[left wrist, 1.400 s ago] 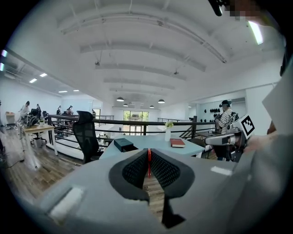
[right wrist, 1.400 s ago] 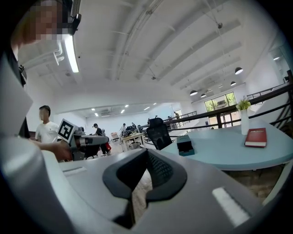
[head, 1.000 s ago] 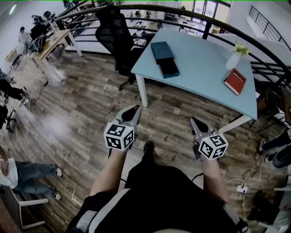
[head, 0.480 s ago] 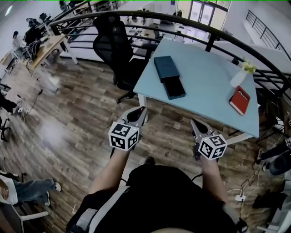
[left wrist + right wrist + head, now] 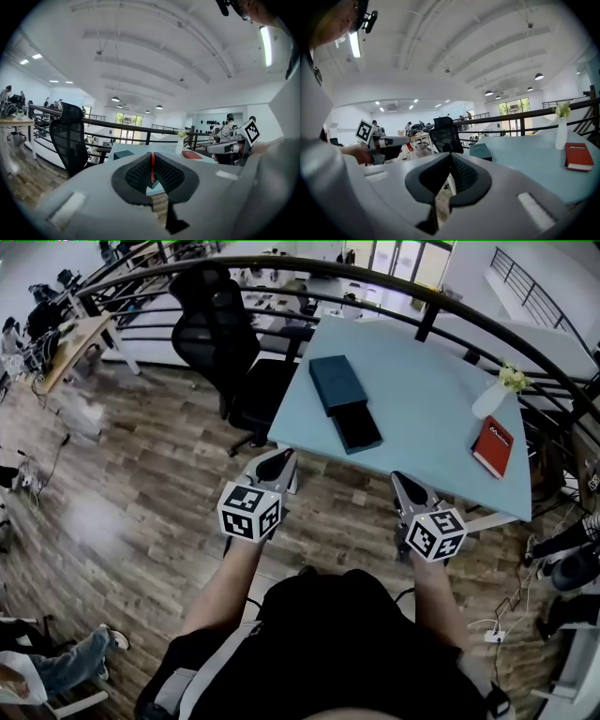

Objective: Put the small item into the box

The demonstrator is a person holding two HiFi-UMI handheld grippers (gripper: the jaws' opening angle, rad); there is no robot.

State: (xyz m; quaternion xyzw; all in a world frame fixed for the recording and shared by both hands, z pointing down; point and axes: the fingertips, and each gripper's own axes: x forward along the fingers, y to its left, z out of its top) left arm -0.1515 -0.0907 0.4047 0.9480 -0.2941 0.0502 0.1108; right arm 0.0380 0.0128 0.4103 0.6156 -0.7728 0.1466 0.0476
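Nothing is boxed yet: the left hand-held gripper point(image 5: 279, 459) pinches a small red item point(image 5: 152, 167), the right hand-held gripper point(image 5: 399, 480) is closed empty, both short of the open box point(image 5: 336, 382) on the worktop point(image 5: 427, 404).

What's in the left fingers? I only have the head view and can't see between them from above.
Observer: In the left gripper view, the left gripper is shut on a thin red item.
Operator: Right one?
Observer: In the right gripper view, the right gripper is shut, with nothing between its fingers.
Operator: Left lined up with the box?
Observer: Not quite. In the left gripper view the box sits left of the fingers' line, farther off.
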